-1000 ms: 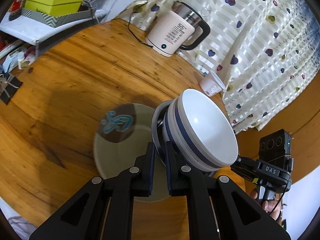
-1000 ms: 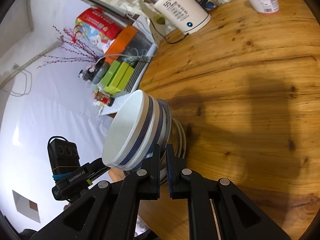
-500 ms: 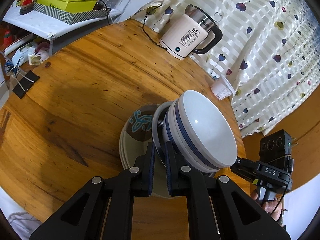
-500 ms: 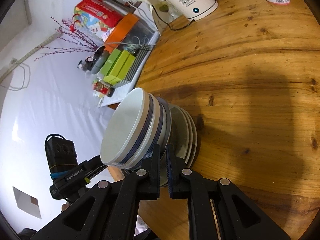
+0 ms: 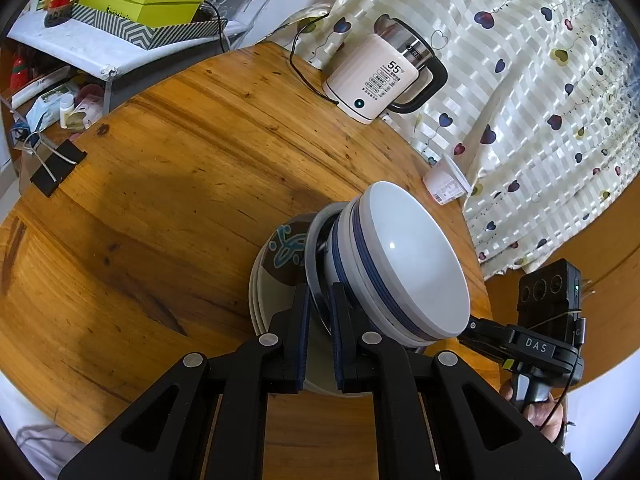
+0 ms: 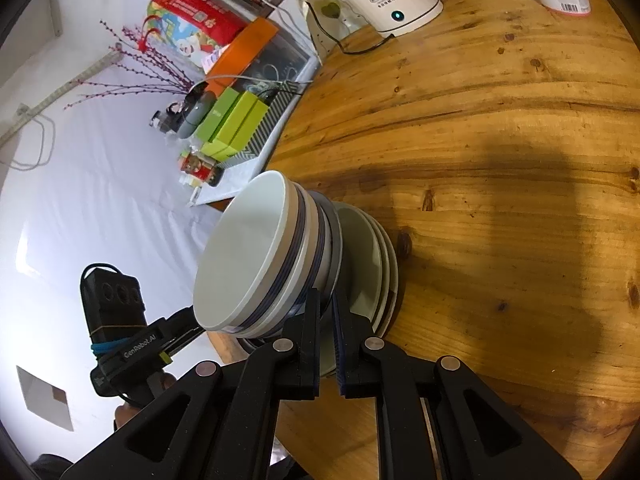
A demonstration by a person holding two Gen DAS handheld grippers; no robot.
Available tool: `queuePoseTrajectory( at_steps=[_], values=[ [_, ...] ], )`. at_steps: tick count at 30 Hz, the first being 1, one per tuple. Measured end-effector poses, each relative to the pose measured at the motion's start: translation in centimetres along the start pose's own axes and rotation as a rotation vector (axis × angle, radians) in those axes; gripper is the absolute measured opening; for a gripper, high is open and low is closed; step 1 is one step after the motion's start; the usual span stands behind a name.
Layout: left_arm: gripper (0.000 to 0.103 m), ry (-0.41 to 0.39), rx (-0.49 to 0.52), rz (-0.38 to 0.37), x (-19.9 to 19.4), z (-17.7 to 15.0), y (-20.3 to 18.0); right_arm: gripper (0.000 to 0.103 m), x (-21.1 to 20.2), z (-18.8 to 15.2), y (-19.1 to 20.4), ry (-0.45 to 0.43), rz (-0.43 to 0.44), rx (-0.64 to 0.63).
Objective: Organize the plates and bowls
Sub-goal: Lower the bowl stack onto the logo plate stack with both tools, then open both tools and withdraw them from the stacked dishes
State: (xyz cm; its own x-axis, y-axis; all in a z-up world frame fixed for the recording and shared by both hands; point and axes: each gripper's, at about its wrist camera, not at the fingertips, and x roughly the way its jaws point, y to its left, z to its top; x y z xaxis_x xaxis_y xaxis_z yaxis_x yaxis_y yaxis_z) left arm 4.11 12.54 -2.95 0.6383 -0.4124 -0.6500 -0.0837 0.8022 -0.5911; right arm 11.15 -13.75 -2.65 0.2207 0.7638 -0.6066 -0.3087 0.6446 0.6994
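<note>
item: bowl stack (image 5: 384, 272), nested white bowls with dark blue bands below the rim, sitting in a grey-rimmed dish; glazed, glossy inside. location: you carry it between both tools just above the plate stack (image 5: 276, 276) on the round wooden table (image 5: 160, 168); whether it already touches the top plate cannot be told. the top plate shows a brown centre with a teal motif, pale plates beneath. handling: likely heavy for its size, rigid, slick and chip-prone; judge it prone to slide if tilted. hold: at the rim of the lowest dish, opposite sides, as you do now. left gripper (image 5: 318, 304): clenched on the stack's lower rim. right gripper (image 6: 326, 308): likewise clenched on that rim from the other side. nearby: kettle (image 5: 380, 80) and plastic cup (image 5: 446, 184), both well apart.
</note>
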Motion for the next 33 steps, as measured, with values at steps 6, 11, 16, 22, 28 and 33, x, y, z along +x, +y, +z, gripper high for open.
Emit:
queuePoseTrajectory(
  at_steps=[6, 11, 16, 22, 28, 33],
  values=[
    [0.009, -0.003, -0.009, -0.012, -0.1, 0.1, 0.0, 0.009, -0.1, 0.0, 0.0, 0.002, -0.002, -0.002],
    [0.011, -0.010, 0.007, 0.000, -0.2, -0.2, -0.2, 0.011, -0.5, -0.2, 0.1, -0.006, -0.012, -0.014],
    [0.012, -0.014, 0.039, 0.025, -0.4, -0.7, -0.8, 0.028, -1.1, -0.8, 0.0, -0.017, -0.035, -0.027],
    [0.020, -0.030, 0.076, 0.068, -1.0, -1.4, -1.6, 0.042, -2.1, -1.7, 0.6, -0.031, -0.059, -0.062],
    [0.032, -0.058, 0.121, 0.103, -1.8, -2.3, -2.9, 0.051, -3.1, -2.5, 2.0, -0.060, -0.101, -0.128],
    [0.035, -0.069, 0.149, 0.131, -2.1, -3.0, -3.7, 0.060, -3.7, -3.4, 3.0, -0.081, -0.146, -0.176]
  ],
)
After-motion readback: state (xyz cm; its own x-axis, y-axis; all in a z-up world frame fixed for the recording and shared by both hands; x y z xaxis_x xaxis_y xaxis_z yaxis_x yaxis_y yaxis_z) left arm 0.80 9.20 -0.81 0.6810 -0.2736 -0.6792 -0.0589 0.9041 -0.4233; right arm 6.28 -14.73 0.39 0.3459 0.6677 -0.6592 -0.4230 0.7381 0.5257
